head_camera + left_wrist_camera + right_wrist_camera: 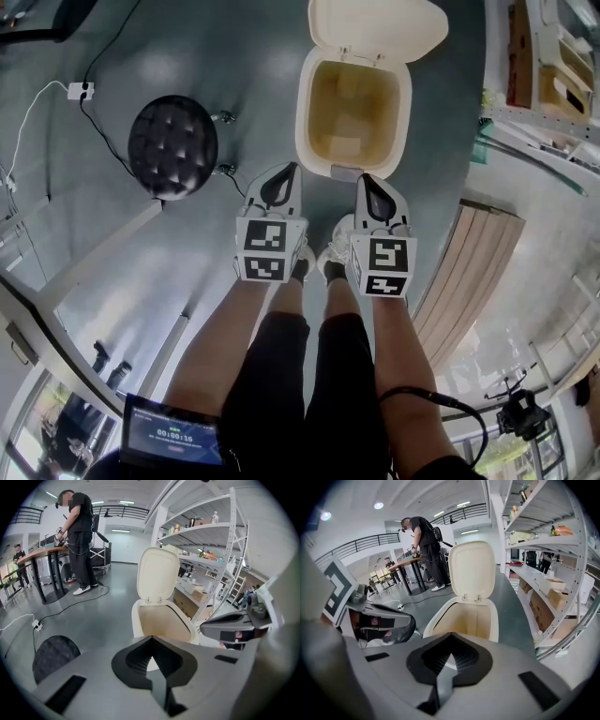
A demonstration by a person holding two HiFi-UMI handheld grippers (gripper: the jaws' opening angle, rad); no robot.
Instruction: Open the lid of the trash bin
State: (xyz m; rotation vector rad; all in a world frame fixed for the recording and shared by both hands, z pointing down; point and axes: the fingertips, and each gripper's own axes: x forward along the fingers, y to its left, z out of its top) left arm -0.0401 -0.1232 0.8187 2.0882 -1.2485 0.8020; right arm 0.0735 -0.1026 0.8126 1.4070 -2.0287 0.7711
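Evidently the opening step is complete: the lid (375,28) of the trash bin (307,112) is seen raised upright on two rear hinges, and the hollow interior is exposed. The bin is carried by the floor (216,47), just ahead of both claws, with a shelving rack (211,550) at its right and a stool (172,146) at its left.

The left claw (151,638) is shown pinched together at its tips, with nothing held. The right claw (450,635) is likewise closed and empty. Both are held side by side near the front rim of the bin, apart from it, with the tips directed toward it.

Little more appears to be called for. It is judged that only a check that the lid stands unaided is needed, followed by withdrawal of the claws. Whether the grey pedal (345,172) at the front base must be pressed cannot be told.

The bin is of smooth cream plastic, a rounded rectangle in plan, with a gently domed lid. The stool is round, black and dimpled. The floor is grey and glossy. The claw pads are black and ribbed, and are set in grey shells.
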